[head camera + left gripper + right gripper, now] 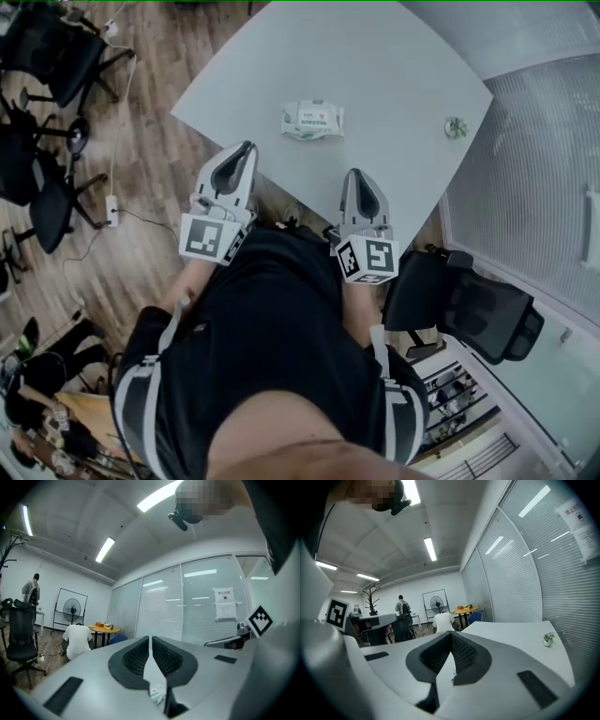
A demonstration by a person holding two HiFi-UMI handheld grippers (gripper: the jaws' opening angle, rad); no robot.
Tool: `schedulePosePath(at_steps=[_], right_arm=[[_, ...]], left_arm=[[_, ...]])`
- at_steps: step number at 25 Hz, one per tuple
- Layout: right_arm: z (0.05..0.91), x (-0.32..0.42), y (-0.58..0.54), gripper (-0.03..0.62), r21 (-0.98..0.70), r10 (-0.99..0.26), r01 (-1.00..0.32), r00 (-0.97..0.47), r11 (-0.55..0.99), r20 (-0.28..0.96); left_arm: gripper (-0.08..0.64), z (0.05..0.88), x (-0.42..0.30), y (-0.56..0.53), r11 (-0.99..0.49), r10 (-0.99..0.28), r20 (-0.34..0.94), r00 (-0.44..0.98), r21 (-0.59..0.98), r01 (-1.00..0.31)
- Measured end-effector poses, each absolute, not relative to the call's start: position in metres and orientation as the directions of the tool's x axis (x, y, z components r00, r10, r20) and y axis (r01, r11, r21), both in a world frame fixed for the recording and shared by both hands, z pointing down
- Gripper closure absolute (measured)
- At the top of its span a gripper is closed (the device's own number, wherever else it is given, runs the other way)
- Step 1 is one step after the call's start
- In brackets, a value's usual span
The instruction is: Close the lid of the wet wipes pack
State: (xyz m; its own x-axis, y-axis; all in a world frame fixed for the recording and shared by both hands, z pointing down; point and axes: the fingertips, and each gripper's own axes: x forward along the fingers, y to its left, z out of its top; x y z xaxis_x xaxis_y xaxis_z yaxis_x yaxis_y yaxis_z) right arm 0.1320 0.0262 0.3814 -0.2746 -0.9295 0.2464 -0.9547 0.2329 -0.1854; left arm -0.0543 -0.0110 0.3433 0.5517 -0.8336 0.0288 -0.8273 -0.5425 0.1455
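The white wet wipes pack [312, 120] lies flat in the middle of the pale grey table [375, 56]; whether its lid is up or down is too small to tell. My left gripper [247, 147] hangs over the table's near edge, short of the pack and to its left, jaws shut with nothing between them. My right gripper [354, 174] is held beside it, nearer me and a little right of the pack, also shut and empty. In the left gripper view the shut jaws [149, 638] point level across the room, and a corner of the pack [158, 693] shows below them.
A tiny potted plant [456, 127] stands near the table's right edge, also in the right gripper view [547, 639]. Black office chairs [52, 56] stand on the wood floor at left, another chair [478, 309] at my right. Glass walls with blinds [534, 187] border the right. People [77, 639] are far off.
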Motion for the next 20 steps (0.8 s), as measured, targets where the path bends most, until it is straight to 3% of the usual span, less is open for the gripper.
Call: schedulePosePath(at_steps=[20], right_arm=[[0.374, 0.117, 0.027, 0.571, -0.159, -0.944, -0.966, -0.235, 0.202, 0.231]], left_arm=[[0.520, 0.342, -0.068, -0.013, -0.573, -0.812, 0.028, 0.583, 0.157, -0.805]])
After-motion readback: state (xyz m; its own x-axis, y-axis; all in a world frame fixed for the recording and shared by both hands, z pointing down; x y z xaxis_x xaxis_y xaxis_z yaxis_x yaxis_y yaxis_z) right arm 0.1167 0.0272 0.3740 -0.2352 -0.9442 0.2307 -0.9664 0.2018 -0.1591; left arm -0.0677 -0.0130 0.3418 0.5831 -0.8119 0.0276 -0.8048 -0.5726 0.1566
